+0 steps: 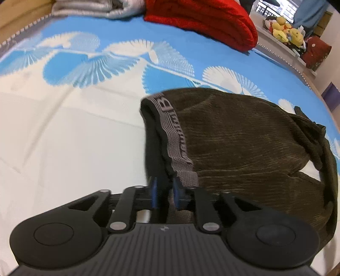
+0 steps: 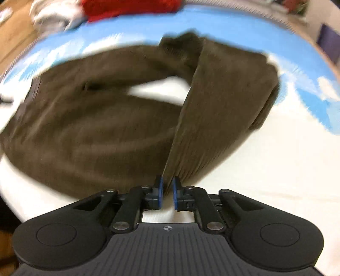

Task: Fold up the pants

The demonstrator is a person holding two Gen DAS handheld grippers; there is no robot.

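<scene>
Surface: bed sheet (image 1: pixel 63 127), white near the cameras, blue with white fan-leaf print toward 12 o'clock. Wooden frame at 11 o'clock in the left wrist view. Red blanket (image 1: pixel 201 23) folded at 12–1 o'clock, grey quilted bedding (image 1: pixel 89 8) at 11. Shelf (image 1: pixel 282 48) off the bed's far side at 2 o'clock with yellow plush toys (image 1: pixel 286 31).

Room to move: wide bare white sheet from 8 to 11 o'clock in the left view; bed's studded edge runs down the 2–3 o'clock side. Right view is motion-blurred; bare sheet at 3–5 o'clock.

Pants (image 1: pixel 244 144): dark olive-brown ribbed fabric, heaped on the sheet from centre to 4 o'clock in the left view. Grey waistband (image 1: pixel 174 138) with lettering turned up at the left end, black lining showing.

Left gripper (image 1: pixel 164 193): jaws narrow, blue pads pinching the waistband end.

Right gripper (image 2: pixel 166 194): jaws narrow, clamped on a pant leg (image 2: pixel 212 118) that runs taut from the pads up to 1 o'clock, lifted off the rest of the pants.
</scene>
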